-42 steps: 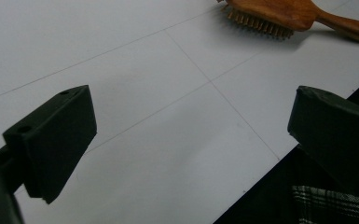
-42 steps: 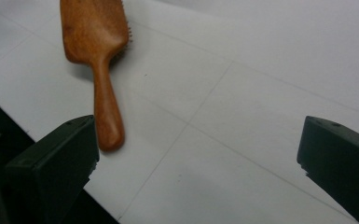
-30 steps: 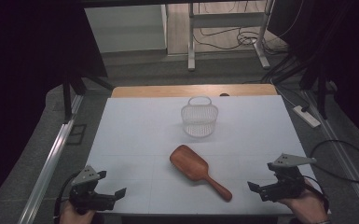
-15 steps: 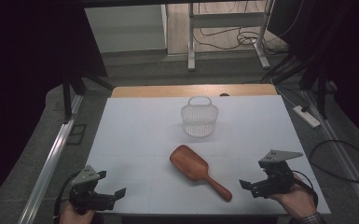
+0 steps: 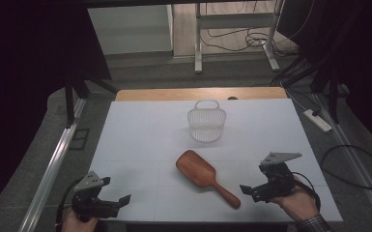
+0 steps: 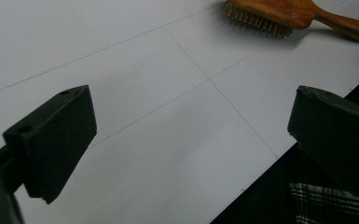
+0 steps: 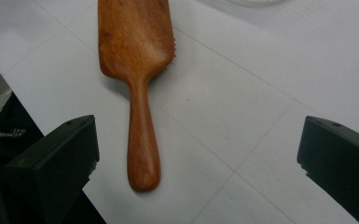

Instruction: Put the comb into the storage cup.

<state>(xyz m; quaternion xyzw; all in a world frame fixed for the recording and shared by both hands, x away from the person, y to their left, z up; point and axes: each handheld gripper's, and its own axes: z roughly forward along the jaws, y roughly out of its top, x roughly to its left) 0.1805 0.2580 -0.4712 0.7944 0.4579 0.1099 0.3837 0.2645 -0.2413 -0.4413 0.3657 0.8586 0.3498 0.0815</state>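
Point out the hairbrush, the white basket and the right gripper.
hairbrush [image 5: 196, 168]: high view, on the wooden back of its head.
white basket [image 5: 207, 124]: high view, on its mesh wall.
right gripper [image 5: 249, 190]: high view, midway between its open fingertips.

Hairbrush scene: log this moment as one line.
right gripper: open, near hairbrush handle | left gripper: open, apart | basket: upright, untouched

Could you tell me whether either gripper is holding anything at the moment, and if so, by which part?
Nothing is held. Both the left gripper and right gripper are open; the wooden hairbrush lies free on the table.
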